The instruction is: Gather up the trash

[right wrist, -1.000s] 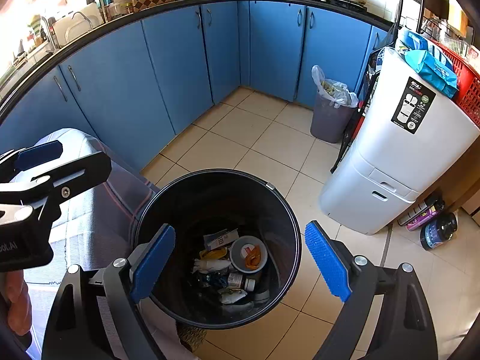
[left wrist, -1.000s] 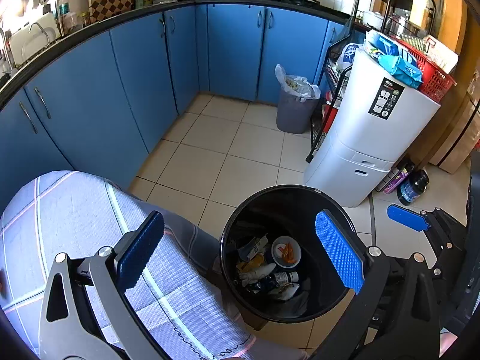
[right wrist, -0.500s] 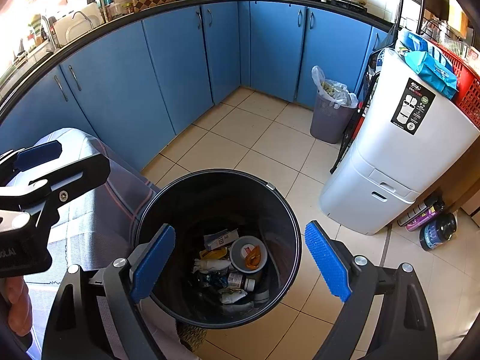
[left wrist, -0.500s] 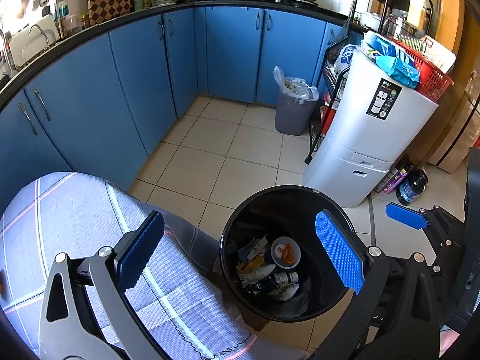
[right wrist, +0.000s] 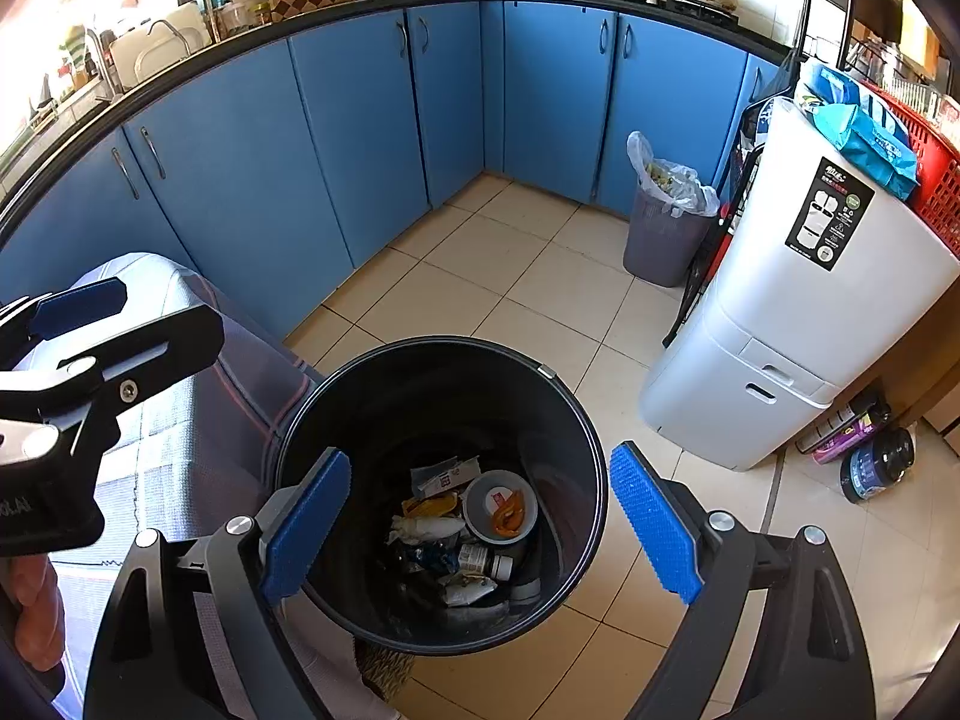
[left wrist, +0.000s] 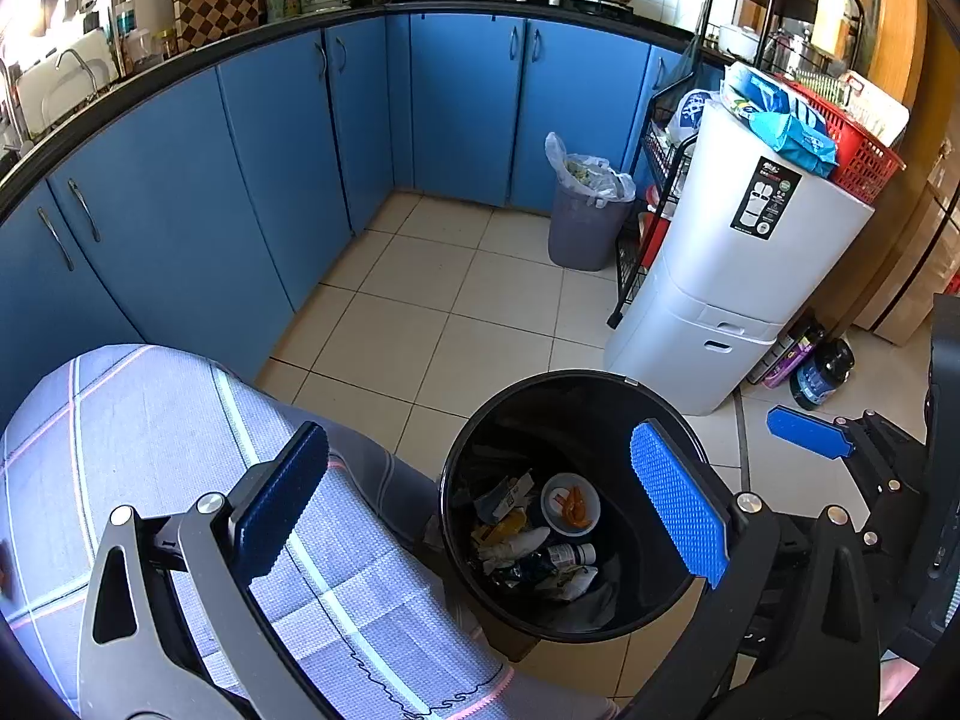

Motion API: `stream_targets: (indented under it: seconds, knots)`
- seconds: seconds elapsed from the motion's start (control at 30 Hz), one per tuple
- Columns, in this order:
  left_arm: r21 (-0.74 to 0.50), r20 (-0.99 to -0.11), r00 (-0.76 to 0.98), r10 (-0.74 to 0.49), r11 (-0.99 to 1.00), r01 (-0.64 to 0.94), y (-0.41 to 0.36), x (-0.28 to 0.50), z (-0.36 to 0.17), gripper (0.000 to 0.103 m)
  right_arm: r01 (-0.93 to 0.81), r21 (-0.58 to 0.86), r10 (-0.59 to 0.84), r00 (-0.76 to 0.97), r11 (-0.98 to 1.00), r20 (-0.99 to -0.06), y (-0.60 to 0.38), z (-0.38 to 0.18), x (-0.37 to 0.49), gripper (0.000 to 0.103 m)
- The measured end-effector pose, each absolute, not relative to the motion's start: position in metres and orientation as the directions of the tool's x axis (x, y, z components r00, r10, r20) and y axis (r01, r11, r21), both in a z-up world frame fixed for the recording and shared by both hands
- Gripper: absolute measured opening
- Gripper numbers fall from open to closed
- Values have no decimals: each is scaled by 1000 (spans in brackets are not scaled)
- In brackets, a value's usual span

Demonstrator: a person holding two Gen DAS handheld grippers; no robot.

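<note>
While both grippers are held over the scene, the black bin is seen standing upright on the tiled floor, its long axis vertical and its open mouth facing up toward the cameras. The trash is located at the bottom of the bin: a small round bowl with an orange scrap, a bottle lying on its side with its cap pointing to the right of the picture, crumpled wrappers and a printed card.

The right gripper is positioned directly above the bin mouth with its blue pads set wide apart and nothing held between them. The left gripper is likewise spread apart and empty; one pad is seen over a checked cloth, the other over the bin rim.

In the right wrist view, the left gripper is shown from the side at the left edge, with part of a hand below it. In the left wrist view, one blue pad of the right gripper is visible at the right edge, and the bin is seen offset to the right, just beside the cloth. A grey lined bin and a white cabinet are shown in both views.

Compared with the earlier frames, no change is found: both grippers and the bin contents are in the same places.
</note>
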State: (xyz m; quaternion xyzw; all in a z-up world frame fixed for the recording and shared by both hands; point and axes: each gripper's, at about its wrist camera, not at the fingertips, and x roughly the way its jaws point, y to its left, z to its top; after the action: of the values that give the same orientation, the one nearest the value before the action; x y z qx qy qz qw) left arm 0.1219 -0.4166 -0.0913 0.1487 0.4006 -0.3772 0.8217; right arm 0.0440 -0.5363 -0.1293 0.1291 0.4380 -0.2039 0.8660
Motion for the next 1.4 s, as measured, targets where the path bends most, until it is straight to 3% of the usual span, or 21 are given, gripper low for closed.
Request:
stream_targets:
  seconds: [1.4]
  knots:
    - [-67, -743, 413, -526, 672, 737, -411, 116, -83, 99, 463, 42, -239, 531, 885, -813, -538, -126, 43, 86]
